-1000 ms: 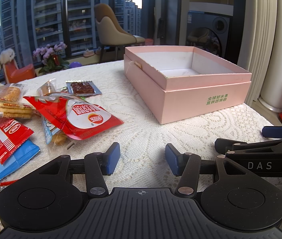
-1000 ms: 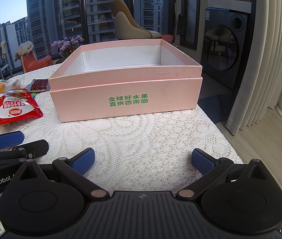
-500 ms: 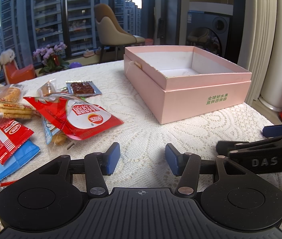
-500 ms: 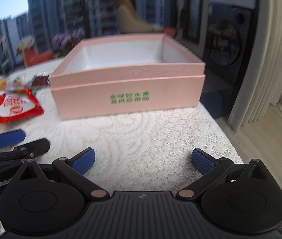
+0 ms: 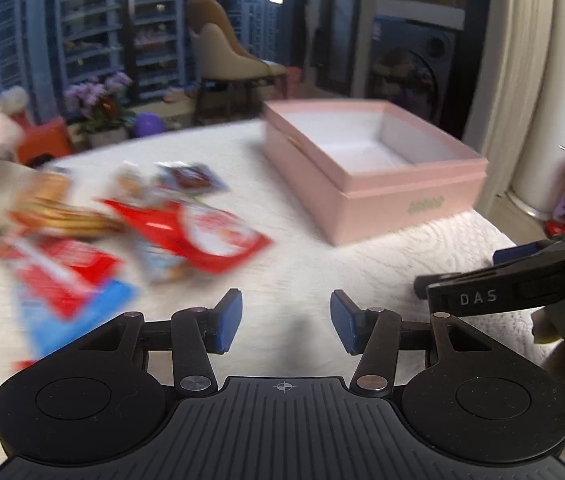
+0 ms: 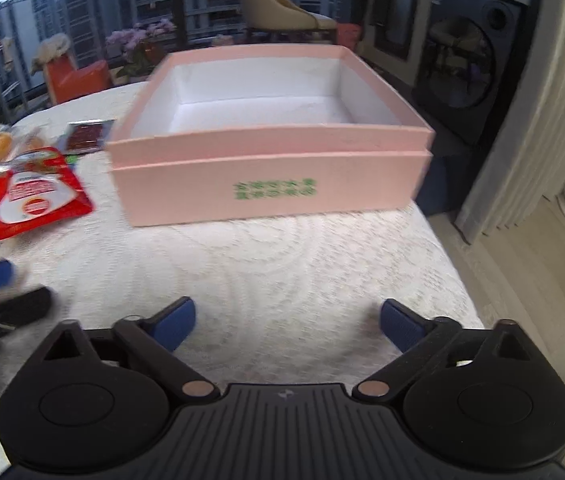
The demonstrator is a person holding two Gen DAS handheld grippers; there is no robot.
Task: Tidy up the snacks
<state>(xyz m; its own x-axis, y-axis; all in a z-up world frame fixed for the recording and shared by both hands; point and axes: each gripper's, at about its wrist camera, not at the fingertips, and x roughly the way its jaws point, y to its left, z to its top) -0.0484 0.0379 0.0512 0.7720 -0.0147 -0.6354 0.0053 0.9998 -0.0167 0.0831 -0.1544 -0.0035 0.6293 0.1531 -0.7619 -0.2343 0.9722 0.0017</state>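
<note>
- Pink cardboard, the open box (image 6: 270,176) serves as the landmark: it sits on the lace-covered tabletop (image 6: 262,264) with its white inside bare, so none of the snacks look sorted yet
- Left of the box lie the snacks: a red-and-white packet (image 6: 36,196) nearest it, a small dark-red sachet (image 6: 86,136) toward the box's far left corner, and further left a red wrapper (image 5: 62,276) on a blue one (image 5: 78,312) plus a biscuit pack (image 5: 58,212), all blurred in the left wrist view
- Judged step: reach for a first snack; the red-and-white packet looks the easiest choice, being topmost and closest to the box
- To do it well, come in low over one edge of the packet, pinch a single layer, then lift clear of the box's wall before letting go inside
- Left gripper (image 5: 284,322), in front of the box and to its left, has its jaws moderately apart and holds nothing
- Right gripper (image 6: 286,326), straight in front of the box, has its jaws spread wide, touching nothing
</note>
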